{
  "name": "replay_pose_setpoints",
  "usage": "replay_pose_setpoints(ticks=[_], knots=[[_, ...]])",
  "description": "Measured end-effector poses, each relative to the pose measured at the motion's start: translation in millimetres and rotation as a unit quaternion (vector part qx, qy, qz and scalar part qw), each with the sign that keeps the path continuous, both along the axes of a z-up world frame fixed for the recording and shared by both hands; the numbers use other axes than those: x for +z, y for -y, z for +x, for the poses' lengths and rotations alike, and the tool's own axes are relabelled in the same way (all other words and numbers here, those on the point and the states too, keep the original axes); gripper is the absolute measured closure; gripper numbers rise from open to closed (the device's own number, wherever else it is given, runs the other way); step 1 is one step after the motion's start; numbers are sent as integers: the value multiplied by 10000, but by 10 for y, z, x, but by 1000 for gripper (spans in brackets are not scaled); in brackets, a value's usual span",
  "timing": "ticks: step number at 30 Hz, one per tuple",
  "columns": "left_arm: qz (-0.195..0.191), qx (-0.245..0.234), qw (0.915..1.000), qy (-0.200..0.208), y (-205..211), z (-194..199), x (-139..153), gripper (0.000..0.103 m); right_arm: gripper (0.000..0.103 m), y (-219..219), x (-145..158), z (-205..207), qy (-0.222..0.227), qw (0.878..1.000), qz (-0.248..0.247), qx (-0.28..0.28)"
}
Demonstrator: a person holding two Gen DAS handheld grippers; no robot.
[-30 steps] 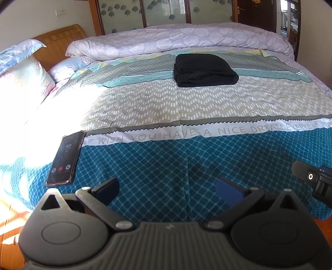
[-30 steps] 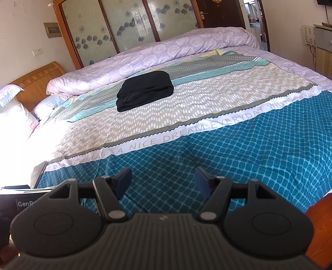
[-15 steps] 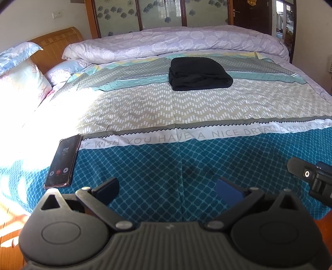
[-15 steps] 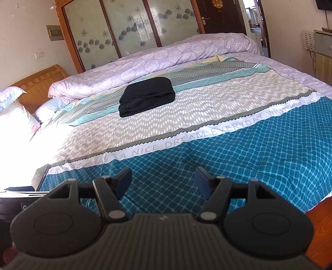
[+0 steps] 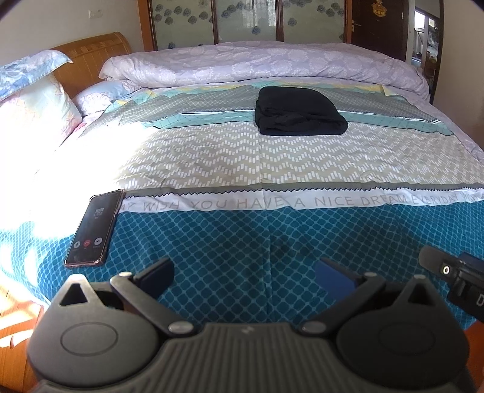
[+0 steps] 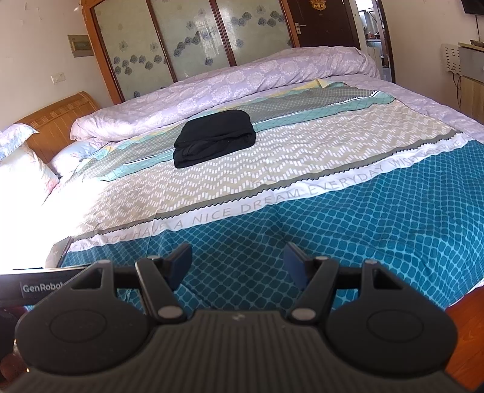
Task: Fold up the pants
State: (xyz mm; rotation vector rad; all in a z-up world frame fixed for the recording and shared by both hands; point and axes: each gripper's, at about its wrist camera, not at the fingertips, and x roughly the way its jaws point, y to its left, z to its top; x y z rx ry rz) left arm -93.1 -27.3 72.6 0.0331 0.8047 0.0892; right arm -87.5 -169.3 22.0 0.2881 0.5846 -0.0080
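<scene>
On the far half of the bed, the black pants (image 5: 299,113) lie folded into a compact bundle, resting across the grey and pale turquoise bands of the patterned bedspread (image 5: 211,157) and just in front of the rolled lilac duvet (image 5: 272,66) that runs along the far side. Both grippers hang over the near edge, above the teal lattice part of the cover, well apart from the pants. The left gripper (image 5: 245,273) has its jaws spread wide with nothing between them — only the teal fabric shows in the gap. The right gripper (image 6: 239,263) is likewise spread and empty, and part of its body shows at the right edge of the left wrist view. A phone (image 5: 95,225) lies face up on the bedspread to the left of the left gripper, its screen lit with round call buttons, its top end touching the white band that carries the printed words "HAVE A NICE DREAM EVERYDAY". Strong sunlight washes out the left side of the bed, where floral pillows (image 5: 33,99) lean against a wooden headboard (image 5: 90,57). Behind the duvet stands a wardrobe with frosted flower-patterned panels (image 6: 193,51) — a dark door (image 6: 326,24) sits to its right.
</scene>
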Motion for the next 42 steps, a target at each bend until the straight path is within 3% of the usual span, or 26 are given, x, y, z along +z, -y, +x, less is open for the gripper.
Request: replay_pose_setpoints(ticks=[20, 42], knots=[[177, -54, 9998, -51, 47, 9, -44, 0, 34, 7, 11, -15, 50, 10000, -2, -1], [75, -115, 9994, -313, 47, 43, -131, 0, 34, 15, -41, 4, -46, 10000, 39, 50]])
